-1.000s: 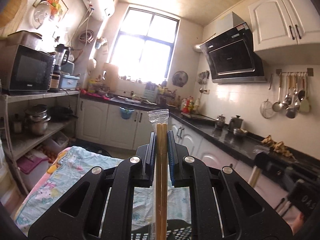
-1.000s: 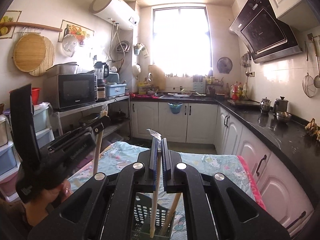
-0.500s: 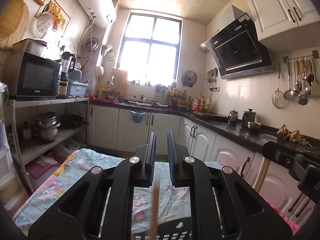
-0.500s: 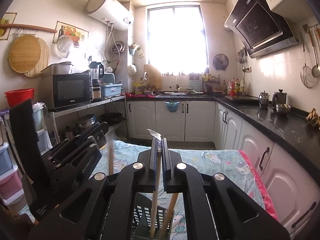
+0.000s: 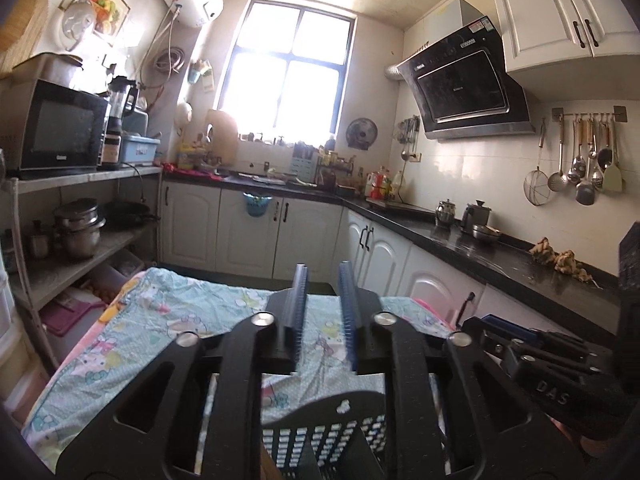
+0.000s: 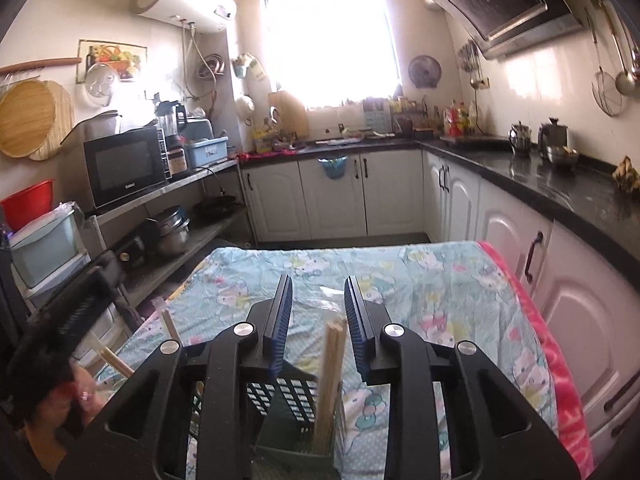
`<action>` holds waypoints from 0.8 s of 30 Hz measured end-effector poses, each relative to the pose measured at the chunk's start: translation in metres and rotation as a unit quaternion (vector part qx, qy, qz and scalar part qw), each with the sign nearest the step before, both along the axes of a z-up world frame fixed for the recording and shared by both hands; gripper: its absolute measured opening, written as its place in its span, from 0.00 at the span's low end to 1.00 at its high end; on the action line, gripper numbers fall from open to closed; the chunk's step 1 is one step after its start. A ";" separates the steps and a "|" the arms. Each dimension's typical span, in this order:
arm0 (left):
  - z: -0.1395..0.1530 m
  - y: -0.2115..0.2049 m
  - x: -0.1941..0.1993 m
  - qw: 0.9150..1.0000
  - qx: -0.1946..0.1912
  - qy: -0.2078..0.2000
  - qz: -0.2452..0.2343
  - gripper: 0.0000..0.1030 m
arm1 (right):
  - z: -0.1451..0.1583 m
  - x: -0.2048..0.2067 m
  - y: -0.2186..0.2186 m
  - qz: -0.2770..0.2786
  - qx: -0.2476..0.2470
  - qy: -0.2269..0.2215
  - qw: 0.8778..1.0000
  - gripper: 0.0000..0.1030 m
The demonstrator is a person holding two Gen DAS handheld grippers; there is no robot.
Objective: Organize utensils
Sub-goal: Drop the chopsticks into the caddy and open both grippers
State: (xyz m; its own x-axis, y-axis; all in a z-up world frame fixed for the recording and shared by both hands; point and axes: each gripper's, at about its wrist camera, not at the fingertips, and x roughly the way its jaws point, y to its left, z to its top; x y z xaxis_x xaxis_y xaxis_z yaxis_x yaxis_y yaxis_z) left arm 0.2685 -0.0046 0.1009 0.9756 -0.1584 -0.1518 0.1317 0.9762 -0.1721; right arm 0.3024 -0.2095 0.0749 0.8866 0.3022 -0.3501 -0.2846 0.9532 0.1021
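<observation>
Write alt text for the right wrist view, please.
The right gripper, jaws opening, has wrapped wooden chopsticks loose between its pads, standing in a dark slotted basket on a cartoon-print tablecloth in a sunlit kitchen.

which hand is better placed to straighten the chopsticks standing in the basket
Right. The right gripper has the chopsticks between its opening fingers, pads clear of them, above the basket. The left gripper, fingers also opening, has nothing between them.

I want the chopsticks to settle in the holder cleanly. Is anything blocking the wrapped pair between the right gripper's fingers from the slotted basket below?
Nothing visible does. The wrapped wooden chopsticks already stand in the dark slotted plastic basket, between the opening fingers of the right gripper, which do not press them.
</observation>
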 end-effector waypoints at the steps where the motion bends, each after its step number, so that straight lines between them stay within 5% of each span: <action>1: 0.000 0.001 -0.002 1.000 -0.003 0.003 -0.003 0.18 | 0.000 -0.002 -0.002 -0.004 0.000 0.002 1.000 0.33; 5: 0.003 0.005 -0.013 1.000 -0.008 0.012 -0.013 0.23 | 0.002 -0.010 -0.006 -0.015 -0.014 -0.001 1.000 0.43; 17: 0.013 0.024 -0.051 0.998 -0.041 0.040 -0.034 0.60 | 0.004 -0.047 -0.008 -0.028 -0.053 -0.014 0.998 0.75; 24: 0.010 0.025 -0.068 0.997 -0.032 0.057 -0.043 0.81 | 0.004 -0.066 -0.008 -0.018 -0.057 -0.012 0.998 0.82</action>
State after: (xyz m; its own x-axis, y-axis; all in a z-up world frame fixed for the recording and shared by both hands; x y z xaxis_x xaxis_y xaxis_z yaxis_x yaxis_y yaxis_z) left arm 0.2007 0.0204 0.1109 0.9348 -0.2542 -0.2481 0.1908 0.9485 -0.2529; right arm 0.2363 -0.2173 0.0785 0.9048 0.2291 -0.3590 -0.2504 0.9681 -0.0132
